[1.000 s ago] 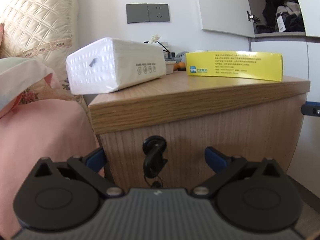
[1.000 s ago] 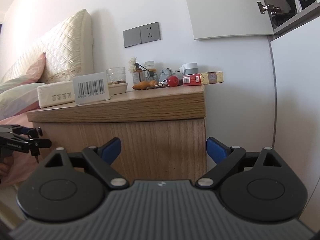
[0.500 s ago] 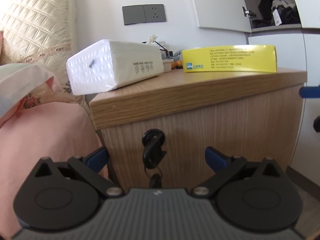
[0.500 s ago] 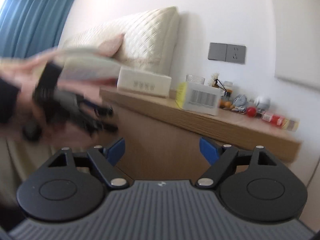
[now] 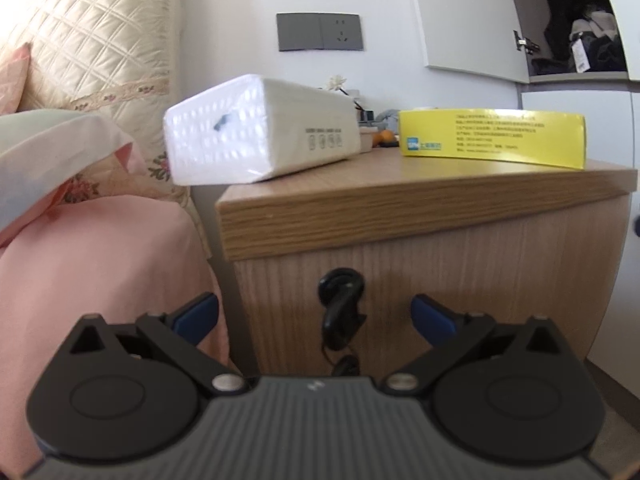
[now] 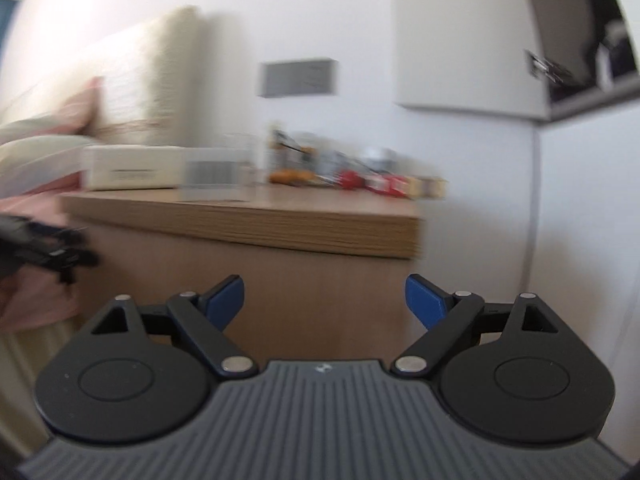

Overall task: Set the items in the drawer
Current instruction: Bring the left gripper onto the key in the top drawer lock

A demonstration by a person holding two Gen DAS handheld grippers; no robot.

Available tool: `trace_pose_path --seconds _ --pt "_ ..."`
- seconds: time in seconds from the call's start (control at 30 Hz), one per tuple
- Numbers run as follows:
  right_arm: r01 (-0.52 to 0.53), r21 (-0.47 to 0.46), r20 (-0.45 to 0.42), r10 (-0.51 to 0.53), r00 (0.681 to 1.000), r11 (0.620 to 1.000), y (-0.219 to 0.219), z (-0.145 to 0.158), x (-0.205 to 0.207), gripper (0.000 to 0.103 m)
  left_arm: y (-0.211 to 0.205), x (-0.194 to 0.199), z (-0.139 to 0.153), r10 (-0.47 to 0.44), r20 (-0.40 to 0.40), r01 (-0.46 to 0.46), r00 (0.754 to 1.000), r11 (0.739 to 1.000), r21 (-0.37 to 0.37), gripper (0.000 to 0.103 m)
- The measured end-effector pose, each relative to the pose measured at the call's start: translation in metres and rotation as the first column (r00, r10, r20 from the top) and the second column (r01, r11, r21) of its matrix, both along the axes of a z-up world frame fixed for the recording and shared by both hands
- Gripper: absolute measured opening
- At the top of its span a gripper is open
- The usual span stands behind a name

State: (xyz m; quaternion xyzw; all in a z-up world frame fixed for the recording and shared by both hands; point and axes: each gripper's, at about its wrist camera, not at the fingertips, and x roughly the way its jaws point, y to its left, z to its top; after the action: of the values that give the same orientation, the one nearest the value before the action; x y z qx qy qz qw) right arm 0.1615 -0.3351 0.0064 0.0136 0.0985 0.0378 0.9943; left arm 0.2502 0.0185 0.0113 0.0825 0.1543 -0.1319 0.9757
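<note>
1. Wood-grain nightstand [image 5: 420, 216] fills the left wrist view; drawer front [image 5: 460, 296] closed, with a black key [image 5: 340, 304] hanging in its lock.
2. Left gripper [image 5: 316, 316] faces the drawer front, blue fingertips [image 5: 196, 316] spread wide, nothing between them; the key sits in line with the gap, beyond the tips.
3. On the nightstand top: white tissue pack [image 5: 260, 128] at the left corner, overhanging the edge; yellow box [image 5: 492, 138] to its right, apart from it.
4. Pink bedding [image 5: 92, 248] left of the nightstand.
5. Right wrist view is motion-blurred: right gripper [image 6: 324, 300] spread wide, empty, pointed at the nightstand front.
6. Small clutter [image 6: 352, 172] at the back of the top, too blurred to identify.
</note>
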Motion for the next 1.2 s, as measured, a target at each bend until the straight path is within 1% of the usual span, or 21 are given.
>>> trace_pose_path --seconds 0.03,0.1,0.23,0.27,0.33,0.43,0.57,0.77,0.97,1.13,1.2 --pt "0.010 0.014 -0.015 -0.010 1.000 1.000 -0.005 -0.001 0.004 0.089 -0.002 0.000 -0.001 -0.009 -0.003 0.009 1.000 1.000 0.002 0.103" --pt "-0.002 0.023 -0.019 0.002 1.000 1.000 -0.010 -0.002 0.010 0.089 -0.004 0.001 -0.001 -0.023 -0.004 0.024 1.000 1.000 0.009 0.103" --pt "-0.047 -0.002 0.011 0.047 0.999 0.999 -0.010 -0.006 0.017 0.089 -0.006 0.005 -0.002 -0.050 -0.008 0.050 0.999 0.999 0.004 0.103" --pt "-0.054 -0.007 0.018 0.054 0.998 0.999 -0.009 -0.006 0.018 0.093 -0.006 0.006 -0.002 -0.055 -0.008 0.055 0.998 0.998 0.000 0.103" --pt "-0.052 -0.010 0.018 0.052 0.998 0.999 -0.007 -0.005 0.021 0.093 -0.004 0.007 -0.002 -0.064 -0.008 0.064 0.998 0.998 -0.005 0.103" --pt "-0.065 0.010 0.026 0.064 0.998 0.998 -0.007 -0.004 0.026 0.095 -0.004 0.007 -0.003 -0.065 -0.008 0.065 0.998 0.998 -0.005 0.103" --pt "-0.121 0.058 0.039 0.119 0.992 0.991 -0.018 -0.003 0.026 0.096 0.000 0.007 -0.001 -0.082 -0.009 0.082 0.997 0.996 -0.036 0.102" --pt "-0.188 0.094 0.038 0.186 0.982 0.978 -0.029 -0.001 0.024 0.096 -0.002 0.004 -0.001 -0.081 -0.011 0.081 0.997 0.997 -0.012 0.102" --pt "-0.233 0.094 0.050 0.229 0.972 0.968 -0.035 -0.001 0.016 0.096 -0.001 -0.004 -0.001 -0.087 -0.016 0.087 0.996 0.996 0.005 0.102" --pt "-0.264 0.075 0.041 0.261 0.964 0.962 -0.037 0.001 0.007 0.096 -0.003 -0.016 -0.003 -0.083 -0.001 0.083 0.997 0.995 0.057 0.102" --pt "-0.261 0.088 0.041 0.258 0.965 0.961 -0.038 0.001 0.006 0.095 -0.005 -0.019 -0.004 -0.077 0.007 0.076 0.997 0.994 0.074 0.102"
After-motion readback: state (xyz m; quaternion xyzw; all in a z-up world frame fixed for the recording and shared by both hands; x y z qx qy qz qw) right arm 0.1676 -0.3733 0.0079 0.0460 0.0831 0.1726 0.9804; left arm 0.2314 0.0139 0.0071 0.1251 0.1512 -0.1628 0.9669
